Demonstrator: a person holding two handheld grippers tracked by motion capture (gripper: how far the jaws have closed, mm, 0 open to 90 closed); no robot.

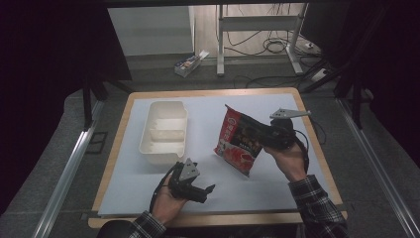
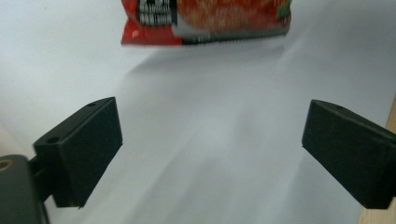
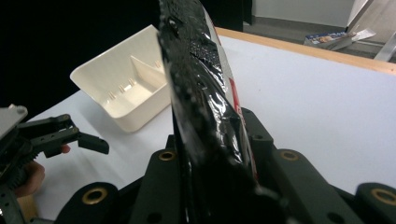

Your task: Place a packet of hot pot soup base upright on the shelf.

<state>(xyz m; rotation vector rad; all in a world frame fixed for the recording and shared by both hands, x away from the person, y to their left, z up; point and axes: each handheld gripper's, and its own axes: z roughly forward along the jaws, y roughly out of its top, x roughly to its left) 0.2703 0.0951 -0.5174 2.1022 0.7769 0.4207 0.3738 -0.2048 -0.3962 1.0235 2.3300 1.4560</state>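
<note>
Clearly the right tool [image 1: 271, 135] clamps the red packet [image 1: 239, 140] (left tool [image 1: 204, 191] apart).

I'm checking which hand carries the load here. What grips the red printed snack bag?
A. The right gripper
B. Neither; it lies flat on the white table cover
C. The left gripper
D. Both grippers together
A: the right gripper is clamped on the red printed snack bag, holding it up off the white table cover, while the left gripper stands open and apart from it.
</note>
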